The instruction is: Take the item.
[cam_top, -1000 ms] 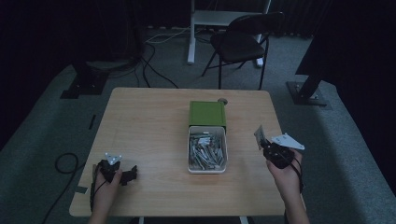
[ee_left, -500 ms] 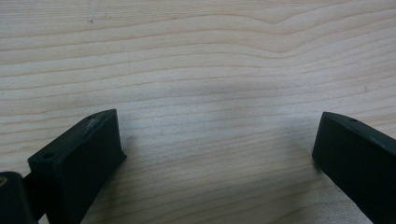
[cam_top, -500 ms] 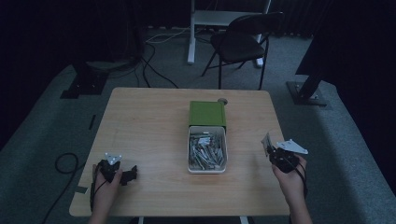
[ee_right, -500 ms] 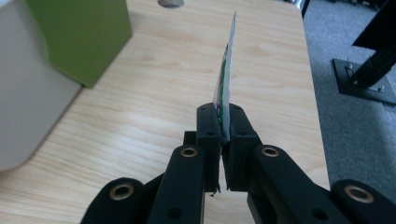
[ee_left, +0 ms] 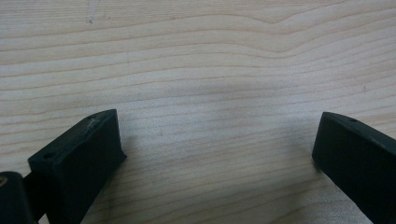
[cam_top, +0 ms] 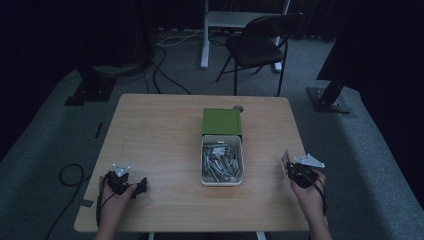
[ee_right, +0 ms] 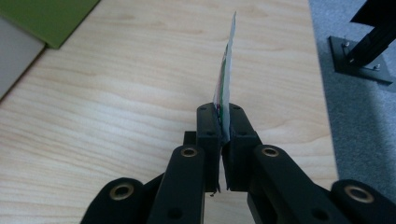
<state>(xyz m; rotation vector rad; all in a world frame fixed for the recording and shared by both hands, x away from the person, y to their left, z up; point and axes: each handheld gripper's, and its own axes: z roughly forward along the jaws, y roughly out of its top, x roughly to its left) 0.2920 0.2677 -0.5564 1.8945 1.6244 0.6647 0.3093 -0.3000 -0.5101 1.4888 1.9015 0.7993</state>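
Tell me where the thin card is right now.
The thin card stands on edge, clamped in the right tongs. In the high view it is over the table's right edge, right of the white tray.

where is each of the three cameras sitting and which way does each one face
High view: above the person's side, looking forward and down on the table; both forearms, left tool and right tool show.
Left gripper view: on the left tool, facing down at bare wood; its two black jaws stand wide apart.
Right gripper view: on the right tool, facing across the table; its jaws pinch a thin card edge-on.
Shared: the high and right gripper views both show the card, the green box and the white tray.
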